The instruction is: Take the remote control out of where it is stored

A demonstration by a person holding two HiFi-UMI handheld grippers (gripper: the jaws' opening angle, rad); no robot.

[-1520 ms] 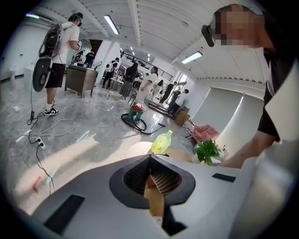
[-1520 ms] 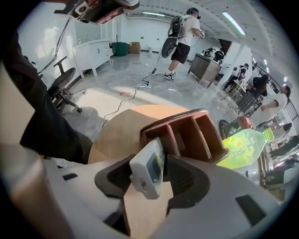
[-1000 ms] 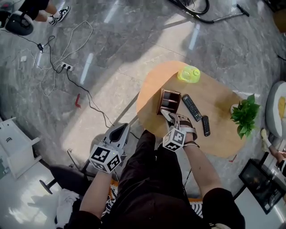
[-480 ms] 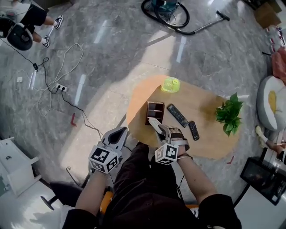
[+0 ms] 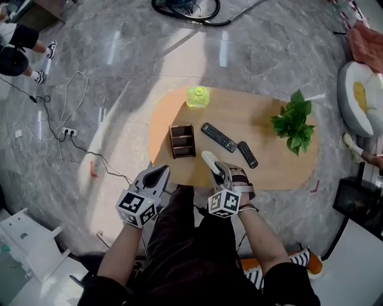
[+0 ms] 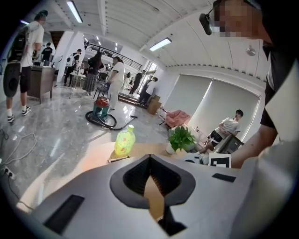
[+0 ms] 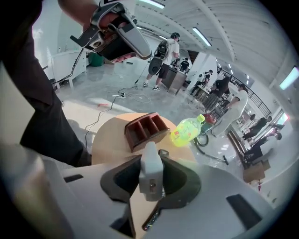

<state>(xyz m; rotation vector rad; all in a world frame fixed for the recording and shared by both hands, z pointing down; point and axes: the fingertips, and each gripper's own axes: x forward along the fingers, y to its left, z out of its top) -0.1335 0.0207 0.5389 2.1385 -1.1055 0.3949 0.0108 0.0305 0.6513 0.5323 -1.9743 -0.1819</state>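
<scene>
A white remote (image 5: 209, 160) sticks out of my right gripper (image 5: 214, 168), which is shut on it over the near edge of the wooden table (image 5: 275, 170). In the right gripper view the white remote (image 7: 151, 171) stands upright between the jaws. The brown compartment organizer (image 5: 182, 141) (image 7: 145, 128) sits just beyond and to the left, apart from the gripper. Two black remotes (image 5: 218, 137) (image 5: 247, 154) lie flat on the table. My left gripper (image 5: 159, 172) (image 6: 149, 159) hangs off the table's left edge, shut and holding nothing.
A green bottle (image 5: 197, 97) (image 6: 124, 141) stands at the table's far edge and a potted plant (image 5: 293, 125) at its right end. A vacuum cleaner (image 5: 185, 8) and cables (image 5: 66, 128) lie on the marble floor. People stand in the background.
My right gripper has drawn back from the organizer toward me with the white remote in it. The head view has swung, so the table sits further left. The left gripper barely moved.
</scene>
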